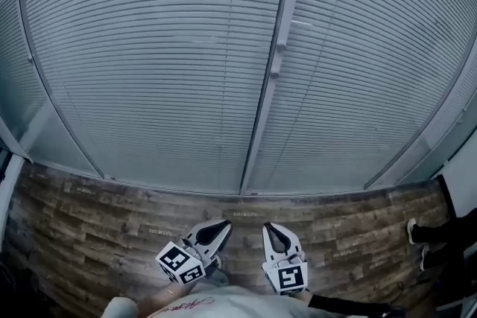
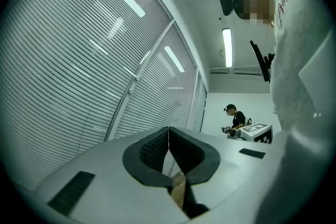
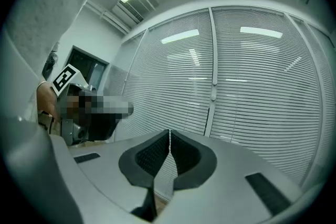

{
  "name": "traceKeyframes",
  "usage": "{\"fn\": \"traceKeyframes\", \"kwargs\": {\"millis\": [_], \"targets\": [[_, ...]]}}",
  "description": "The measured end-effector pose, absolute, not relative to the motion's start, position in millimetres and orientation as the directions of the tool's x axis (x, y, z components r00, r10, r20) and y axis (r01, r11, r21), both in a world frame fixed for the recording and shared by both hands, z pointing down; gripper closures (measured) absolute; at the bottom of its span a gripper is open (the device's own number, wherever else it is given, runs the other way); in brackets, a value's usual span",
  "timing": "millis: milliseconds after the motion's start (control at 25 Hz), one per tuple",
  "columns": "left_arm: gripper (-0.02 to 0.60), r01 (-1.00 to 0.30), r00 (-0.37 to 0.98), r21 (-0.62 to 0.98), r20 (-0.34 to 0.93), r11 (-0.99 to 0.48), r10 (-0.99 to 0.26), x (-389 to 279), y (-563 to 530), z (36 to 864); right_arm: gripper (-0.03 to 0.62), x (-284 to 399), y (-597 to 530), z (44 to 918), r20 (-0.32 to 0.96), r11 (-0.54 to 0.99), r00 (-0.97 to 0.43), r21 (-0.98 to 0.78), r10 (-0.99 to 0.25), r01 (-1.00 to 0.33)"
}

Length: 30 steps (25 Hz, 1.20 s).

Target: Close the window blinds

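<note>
holding nothing in left gripper [image 1: 224, 224] or right gripper [image 1: 268, 226], both pinched closed; facing blinds [image 1: 164, 63] ahead, well apart; possibly tilt wand [image 1: 277, 59] upright on centre mullion [image 1: 259, 126], nearer right gripper

Open air over the strip of wood floor [image 1: 89, 220] below, right up to the window blinds [image 1: 149, 48]. Beyond that, barred across the whole width by slats [image 1: 358, 71] and the upright frame post [image 1: 257, 123]. Far right, a bystander's shoes [image 1: 414, 231] on the floor, well apart.
</note>
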<state>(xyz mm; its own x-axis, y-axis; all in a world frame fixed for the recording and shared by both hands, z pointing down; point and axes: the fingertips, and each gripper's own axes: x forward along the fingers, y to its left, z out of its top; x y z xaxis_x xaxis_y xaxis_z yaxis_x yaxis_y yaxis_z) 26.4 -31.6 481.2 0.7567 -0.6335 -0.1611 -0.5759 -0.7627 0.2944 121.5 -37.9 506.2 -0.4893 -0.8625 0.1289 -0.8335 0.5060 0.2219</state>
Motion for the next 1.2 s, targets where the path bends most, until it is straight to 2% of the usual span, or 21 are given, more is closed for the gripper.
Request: {"fn": "traceKeyframes", "kwargs": {"millis": [720,1080,1160,1200], "targets": [[0.563,-0.548,0.793,0.279,-0.126,-0.789,-0.596,-14.1,-165.0,465.5,0.572,102.3,-224.0,439.8,0.04,0.366,-0.372,0.297,-0.927,-0.882],[0.563,-0.558,0.781,0.275,-0.143,-0.783,-0.608,-2.1,-172.9,459.4,0.571,133.8,-305.3,328.3,-0.11,0.234,-0.282,0.323,-0.953,-0.917],[0.563,-0.573,0.766,0.284,-0.148,-0.769,-0.626,-6.4,-171.3,456.8,0.548,133.5,-323.3,303.8,-0.134,0.247,-0.295,0.29,-0.946,-0.925],[0.563,-0.578,0.76,0.283,-0.155,-0.766,-0.631,-8.5,-171.1,455.7,0.495,132.4,-332.5,292.6,-0.141,0.259,-0.305,0.275,-0.942,-0.926]]}}
